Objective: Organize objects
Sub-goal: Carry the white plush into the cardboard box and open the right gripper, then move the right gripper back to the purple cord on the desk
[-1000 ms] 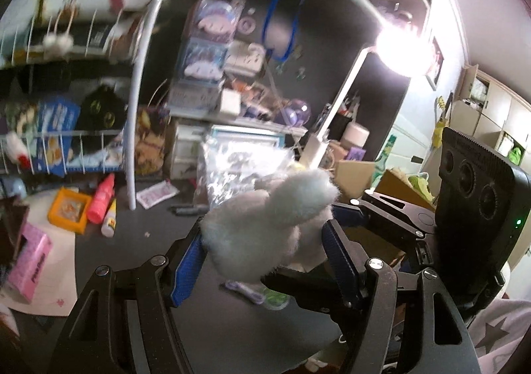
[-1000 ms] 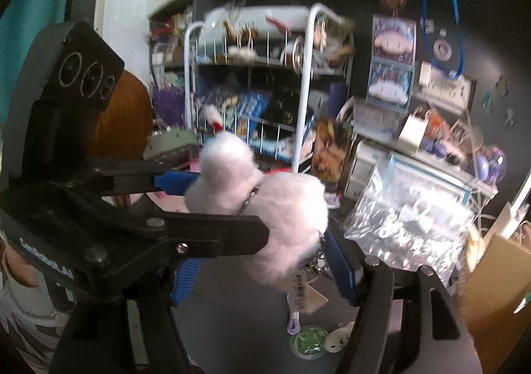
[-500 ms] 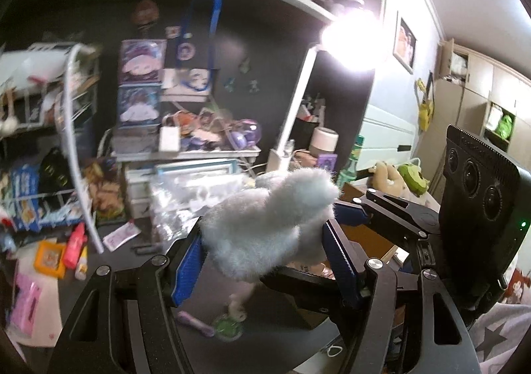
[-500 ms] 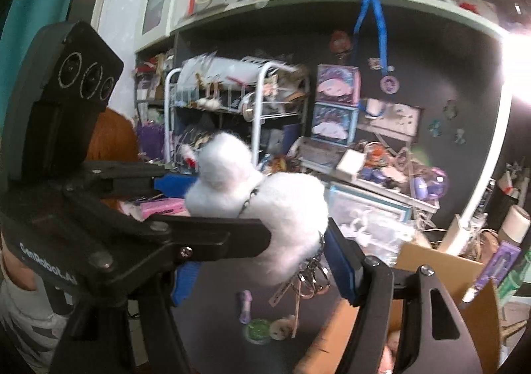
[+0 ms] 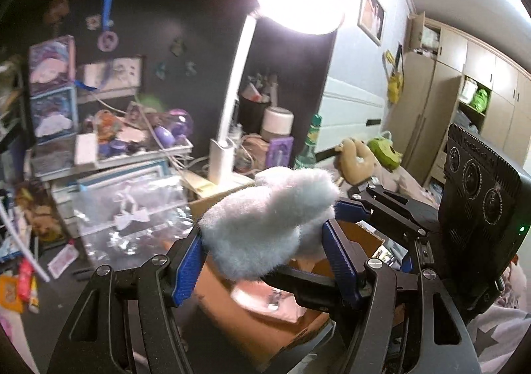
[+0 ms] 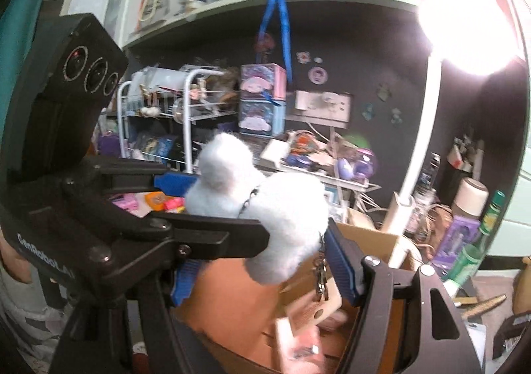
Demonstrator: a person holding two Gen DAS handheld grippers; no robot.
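Both grippers are shut on one fluffy white plush keychain (image 5: 265,221), seen also in the right wrist view (image 6: 262,204). My left gripper (image 5: 265,258) pinches it between blue pads, and my right gripper (image 6: 262,261) pinches it from the other side. Metal clasps and a paper tag (image 6: 318,294) hang below the plush. The plush hangs over an open cardboard box (image 5: 252,317), which also shows in the right wrist view (image 6: 365,241). Pinkish items lie inside the box.
A white desk lamp (image 5: 229,148) shines brightly behind the box. A cluttered tray of purple trinkets (image 5: 139,135), a clear plastic bag (image 5: 132,218), a white wire rack (image 6: 186,128) and a green bottle (image 6: 478,241) surround the box on the dark desk.
Both grippers carried the plush to the right, from above the bare desk with a green round item to above the open cardboard box. The grip has not changed.
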